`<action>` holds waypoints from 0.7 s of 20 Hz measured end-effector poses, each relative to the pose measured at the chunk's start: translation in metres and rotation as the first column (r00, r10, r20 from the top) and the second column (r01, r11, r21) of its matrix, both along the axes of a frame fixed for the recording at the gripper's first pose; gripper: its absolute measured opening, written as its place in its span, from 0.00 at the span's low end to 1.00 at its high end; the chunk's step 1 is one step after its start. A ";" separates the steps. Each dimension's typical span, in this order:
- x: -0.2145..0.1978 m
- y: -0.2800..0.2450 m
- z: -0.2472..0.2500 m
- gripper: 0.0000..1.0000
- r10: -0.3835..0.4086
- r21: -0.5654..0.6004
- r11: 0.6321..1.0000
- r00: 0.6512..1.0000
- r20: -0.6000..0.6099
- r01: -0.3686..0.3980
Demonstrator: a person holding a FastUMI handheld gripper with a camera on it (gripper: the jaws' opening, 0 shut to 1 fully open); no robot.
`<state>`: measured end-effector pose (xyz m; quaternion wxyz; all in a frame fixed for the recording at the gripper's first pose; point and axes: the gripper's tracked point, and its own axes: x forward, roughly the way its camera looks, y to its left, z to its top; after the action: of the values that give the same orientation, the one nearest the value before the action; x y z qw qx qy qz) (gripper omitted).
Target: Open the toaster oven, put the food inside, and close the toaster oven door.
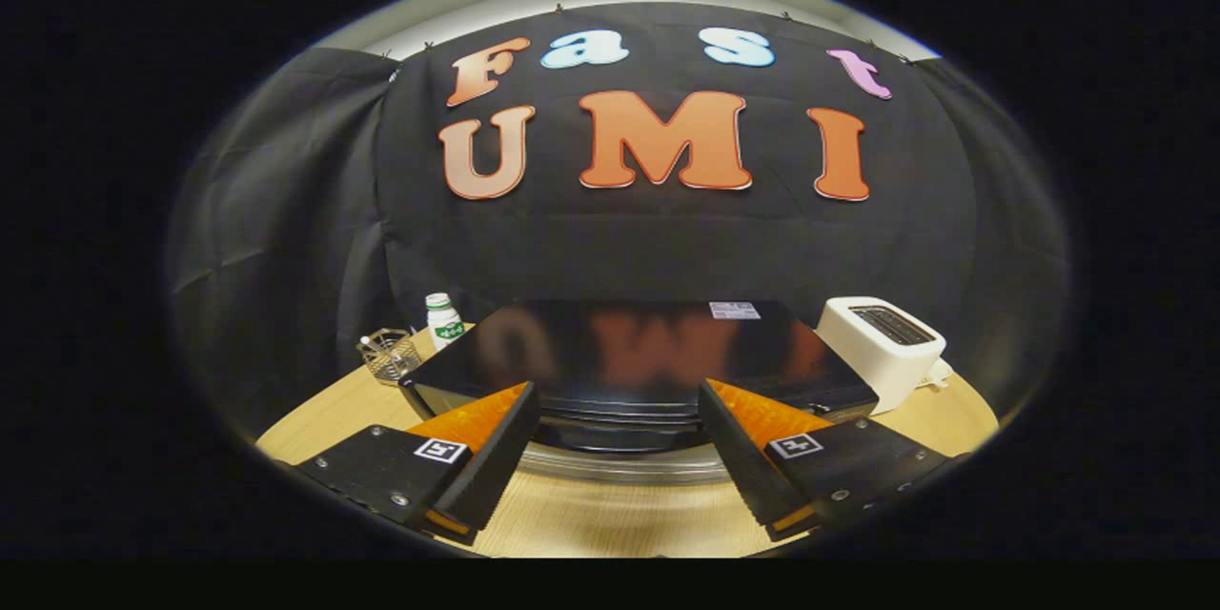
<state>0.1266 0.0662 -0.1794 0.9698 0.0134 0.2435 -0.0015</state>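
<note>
Gripper [620,443] fingers spread apart, nothing between them, above wooden table [610,519]. Toaster oven [639,357], black glossy top, just ahead at 12 o'clock, its silver handle between the fingertips. White toaster [882,348] at 2 o'clock; wire basket [389,355] and white bottle [442,320] at 10 o'clock.

the toaster oven [629,357] shows its glossy black top and a strip of its front; the lower front is hidden behind the fingers [496,457] of the hand-held gripper [620,443], whose jaws stand wide apart with nothing between them. the small label on the oven's top is too small to read. the wire basket [389,355] holds items too small to tell. the counter [610,519] is cut off below.
</note>
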 end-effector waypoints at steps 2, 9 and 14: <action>0.001 -0.004 -0.005 0.99 -0.020 -0.018 1.000 1.000 -0.010 0.020; -0.013 0.005 -0.005 0.86 -0.014 0.001 1.000 1.000 0.000 0.014; -0.035 0.012 -0.006 0.78 0.027 0.023 0.999 1.000 -0.001 -0.027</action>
<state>0.0912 0.0784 -0.1853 0.9693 0.0213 0.2445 0.0144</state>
